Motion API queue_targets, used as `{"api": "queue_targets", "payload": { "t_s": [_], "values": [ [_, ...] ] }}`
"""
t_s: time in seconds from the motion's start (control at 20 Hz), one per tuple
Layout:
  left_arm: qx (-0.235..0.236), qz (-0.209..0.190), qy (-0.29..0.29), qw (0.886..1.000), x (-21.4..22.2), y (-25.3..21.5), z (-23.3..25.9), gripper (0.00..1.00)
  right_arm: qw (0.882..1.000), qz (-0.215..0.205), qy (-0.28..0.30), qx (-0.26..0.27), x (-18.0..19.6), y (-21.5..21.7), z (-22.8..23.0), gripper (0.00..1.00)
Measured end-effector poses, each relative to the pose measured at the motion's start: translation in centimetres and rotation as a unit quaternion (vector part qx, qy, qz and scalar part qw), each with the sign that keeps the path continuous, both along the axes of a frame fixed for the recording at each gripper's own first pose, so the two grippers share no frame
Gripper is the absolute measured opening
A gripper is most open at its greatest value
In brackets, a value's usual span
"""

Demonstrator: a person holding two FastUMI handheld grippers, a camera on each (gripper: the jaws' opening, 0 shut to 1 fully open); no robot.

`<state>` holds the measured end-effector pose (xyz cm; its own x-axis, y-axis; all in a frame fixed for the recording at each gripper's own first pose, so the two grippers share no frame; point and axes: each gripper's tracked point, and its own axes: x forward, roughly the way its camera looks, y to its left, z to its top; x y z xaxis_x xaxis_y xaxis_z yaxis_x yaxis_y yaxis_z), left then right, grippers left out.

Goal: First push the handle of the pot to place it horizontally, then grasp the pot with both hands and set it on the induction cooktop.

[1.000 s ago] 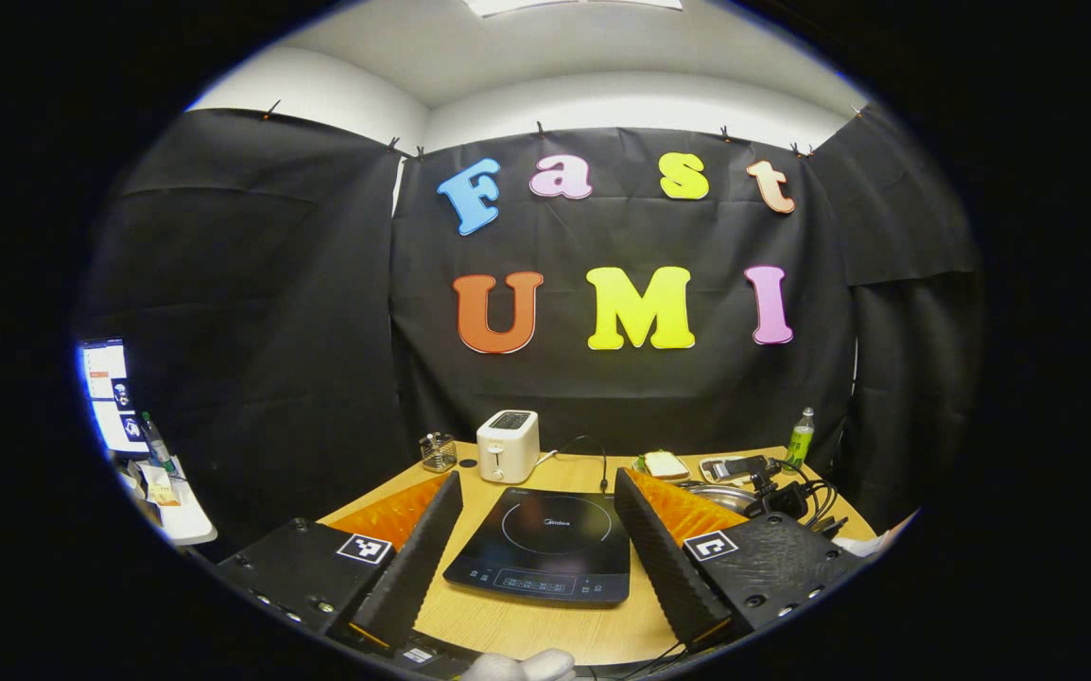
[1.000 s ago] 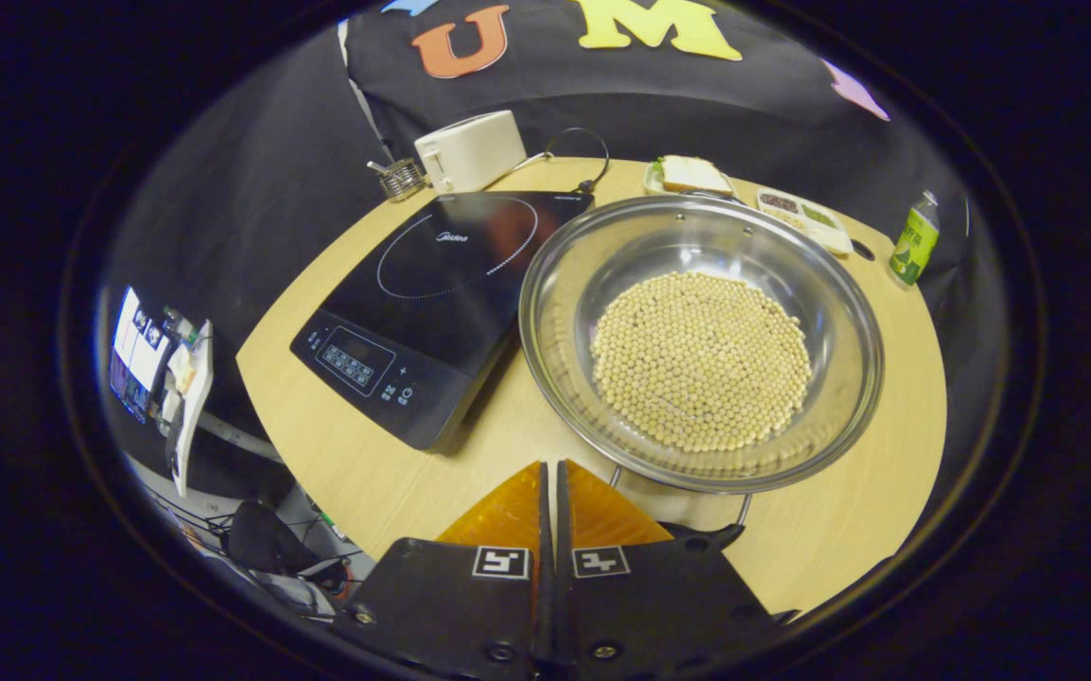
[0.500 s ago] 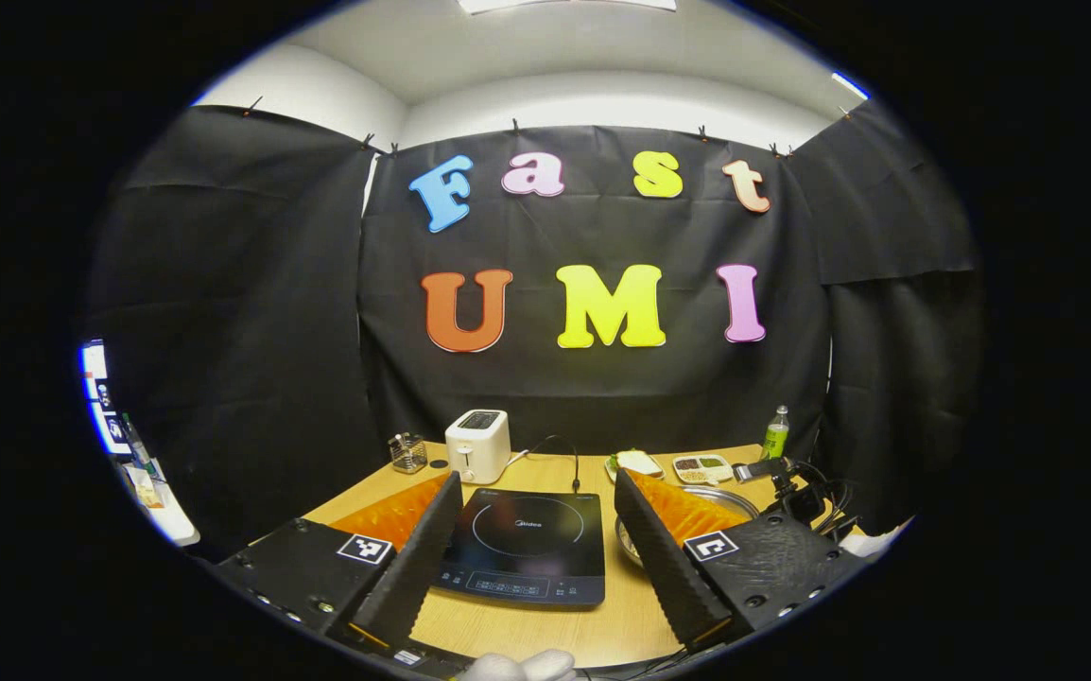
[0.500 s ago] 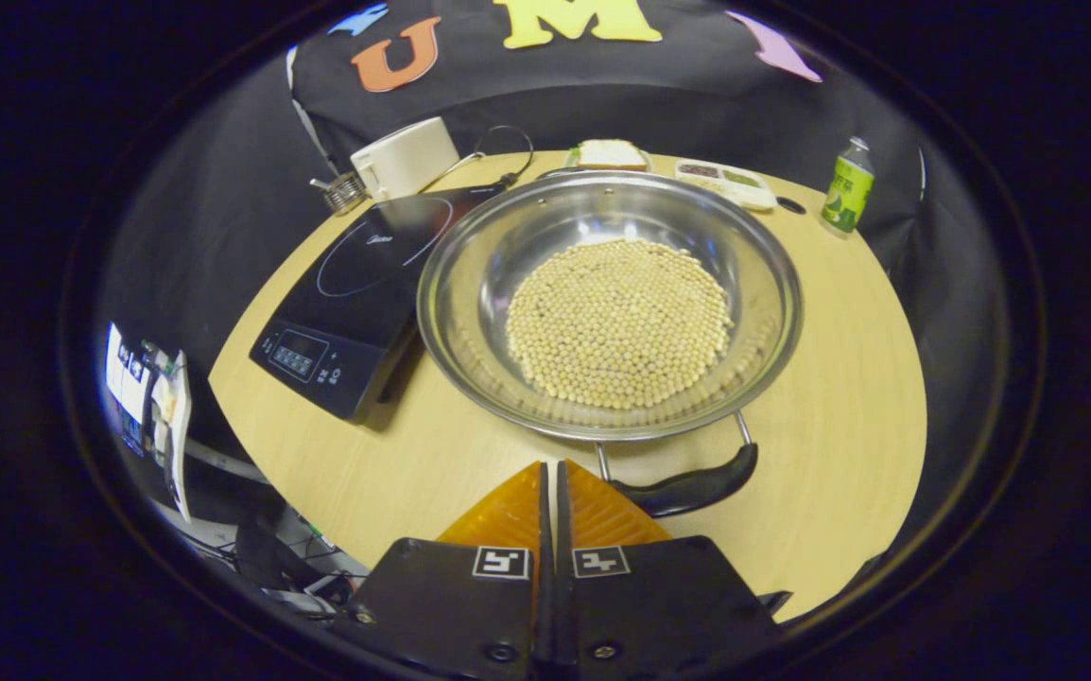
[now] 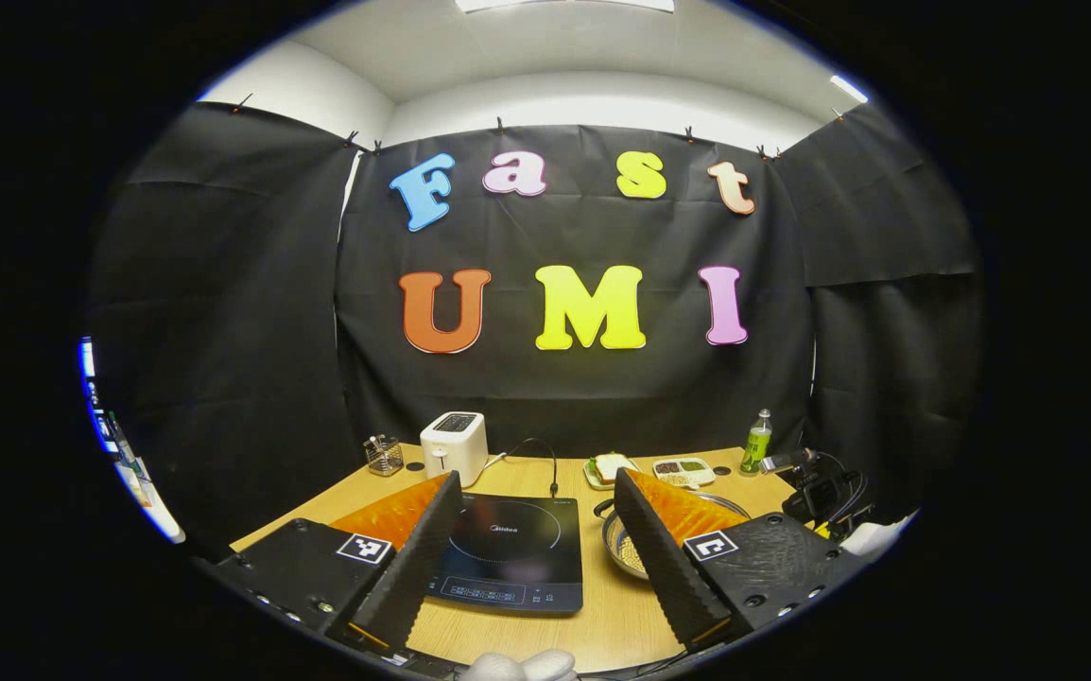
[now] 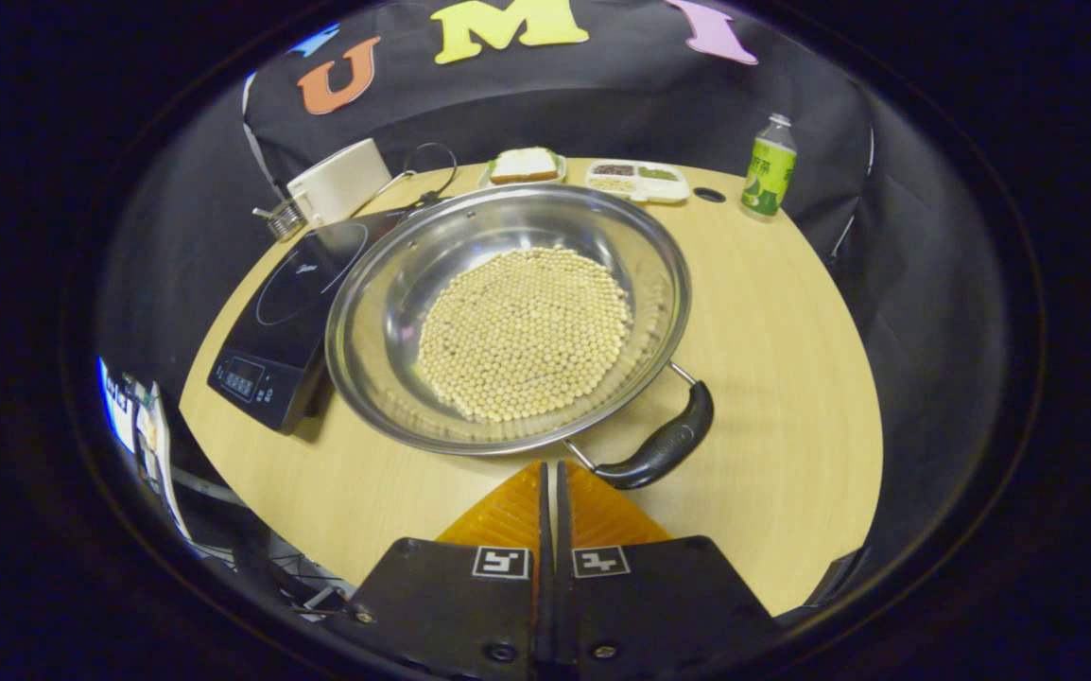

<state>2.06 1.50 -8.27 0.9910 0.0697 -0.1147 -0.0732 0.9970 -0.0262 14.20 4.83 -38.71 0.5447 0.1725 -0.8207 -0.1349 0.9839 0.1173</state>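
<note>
- The pot [image 6: 508, 322], holding beans [image 6: 525, 333], sits on the counter [image 6: 772, 378], its left rim over the cooktop [image 6: 285, 312] edge.
- Right tongs [image 6: 550, 482] are pressed together, empty, just beside the pot's handle [image 6: 664, 445]; a hard shove could scatter beans.
- Left tongs [image 5: 536, 530] gape wide, well short of the pot; a one-sided lift would likely tip it.

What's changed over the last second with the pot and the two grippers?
In the right gripper view the pot has turned: its black handle, a second ago tucked under the near rim, now sticks out to the right of the shut right gripper. The pot's rim now overlaps the cooktop edge. The left gripper stays open and holds nothing. The beans are still in the pot.
</note>
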Motion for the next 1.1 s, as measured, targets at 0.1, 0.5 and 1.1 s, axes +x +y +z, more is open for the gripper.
{"api": "queue_targets", "payload": {
  "t_s": [0.1,0.5,1.1],
  "values": [
    [-0.001,0.0,0.002,1.0,0.2,-0.2,-0.1,0.96,1.0,-0.007,-0.001,-0.006,0.6,-1.1,-0.1,0.04],
    [0.007,0.004,0.011,1.0,1.3,-1.0,-0.8,0.96,0.999,-0.013,-0.007,-0.042,3.6,-5.5,-0.4,0.04],
    [0.004,0.016,0.028,0.999,4.4,-3.3,-1.7,0.96,0.997,0.002,-0.022,-0.079,9.4,-10.9,-0.1,0.04]
  ]
}}
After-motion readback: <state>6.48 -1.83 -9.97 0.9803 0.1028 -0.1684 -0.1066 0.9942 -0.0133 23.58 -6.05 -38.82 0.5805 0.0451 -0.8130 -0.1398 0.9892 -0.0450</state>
